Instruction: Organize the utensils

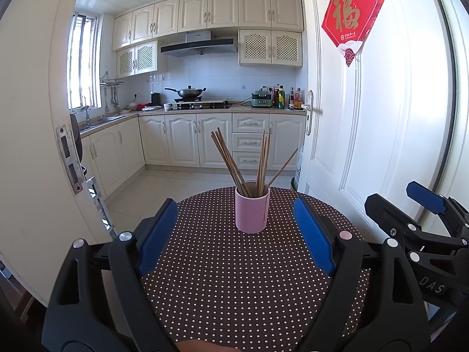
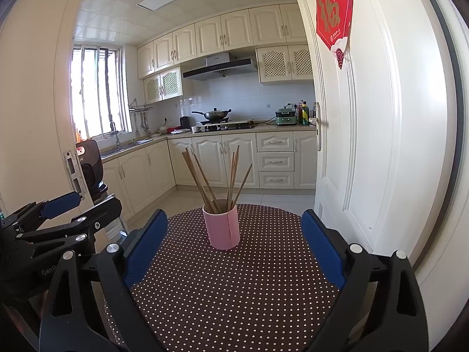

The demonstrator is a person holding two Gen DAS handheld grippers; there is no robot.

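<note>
several chopsticks upright, fanned in cup

A pale pink cup stands toward the far edge of a round table covered in dark brown cloth with small white polka dots, and brown wooden chopsticks fan out of it. Both the left gripper and the right gripper are black with bright blue pads. Behind, cream cabinets, a white door, a red hanging with gold lettering.
</note>
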